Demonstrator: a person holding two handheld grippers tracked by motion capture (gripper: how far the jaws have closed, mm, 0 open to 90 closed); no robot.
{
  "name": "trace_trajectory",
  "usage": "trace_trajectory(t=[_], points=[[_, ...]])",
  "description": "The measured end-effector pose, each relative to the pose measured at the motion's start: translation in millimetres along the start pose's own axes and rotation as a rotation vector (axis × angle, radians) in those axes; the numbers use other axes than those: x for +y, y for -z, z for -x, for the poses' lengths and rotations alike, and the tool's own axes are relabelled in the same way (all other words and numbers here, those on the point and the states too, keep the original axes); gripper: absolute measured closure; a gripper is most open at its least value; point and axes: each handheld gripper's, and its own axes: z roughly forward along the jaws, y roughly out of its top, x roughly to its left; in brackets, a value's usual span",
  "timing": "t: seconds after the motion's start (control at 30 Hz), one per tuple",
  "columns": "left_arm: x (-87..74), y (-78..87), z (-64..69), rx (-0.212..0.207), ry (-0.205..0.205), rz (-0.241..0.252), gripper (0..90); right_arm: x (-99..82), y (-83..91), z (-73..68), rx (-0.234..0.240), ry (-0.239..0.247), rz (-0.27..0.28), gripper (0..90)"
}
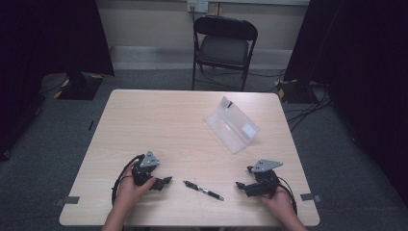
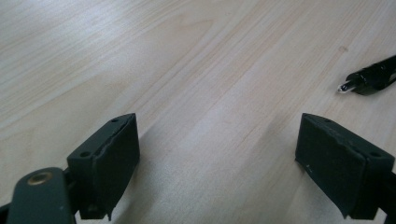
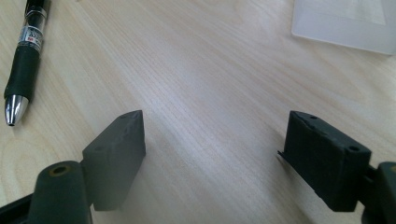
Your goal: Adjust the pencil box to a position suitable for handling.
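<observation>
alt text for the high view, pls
A black pen lies on a light wooden table between the open left gripper and open right gripper, each held by a hand. A clear plastic case stands open farther back.

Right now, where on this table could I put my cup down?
The far left half of the table lies bare, left of the clear case. The near edge is crowded: the pen lies between the left gripper and right gripper.
</observation>
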Motion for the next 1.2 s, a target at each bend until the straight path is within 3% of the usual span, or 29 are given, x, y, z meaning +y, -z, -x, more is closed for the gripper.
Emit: trace_trajectory(t=[0.43, 0.67, 0.83, 0.93, 1.2], points=[[0.1, 0.1, -0.3, -0.001, -0.003, -0.002, 13.4, 2.7, -2.2, -2.0, -0.014, -0.025, -0.007, 18.9], [0.1, 0.1, -0.3, -0.001, -0.004, -0.002, 13.3, 21.7, -8.0, -1.8, -0.029, -0.017, -0.002, 23.8], [0.0, 0.0, -0.1, -0.001, 0.000, -0.001, 13.4, 42.3, -13.6, 5.9, -0.033, -0.036, 0.022, 26.3], [0.0, -0.1, -0.1, 0.000, 0.000, 0.000, 13.4, 55.7, -19.2, 16.1, -0.063, -0.039, 0.036, 27.6], [0.1, 0.1, -0.2, -0.001, -0.003, -0.003, 13.3, 63.9, -29.8, 24.5, -0.094, -0.032, 0.031, 32.5]])
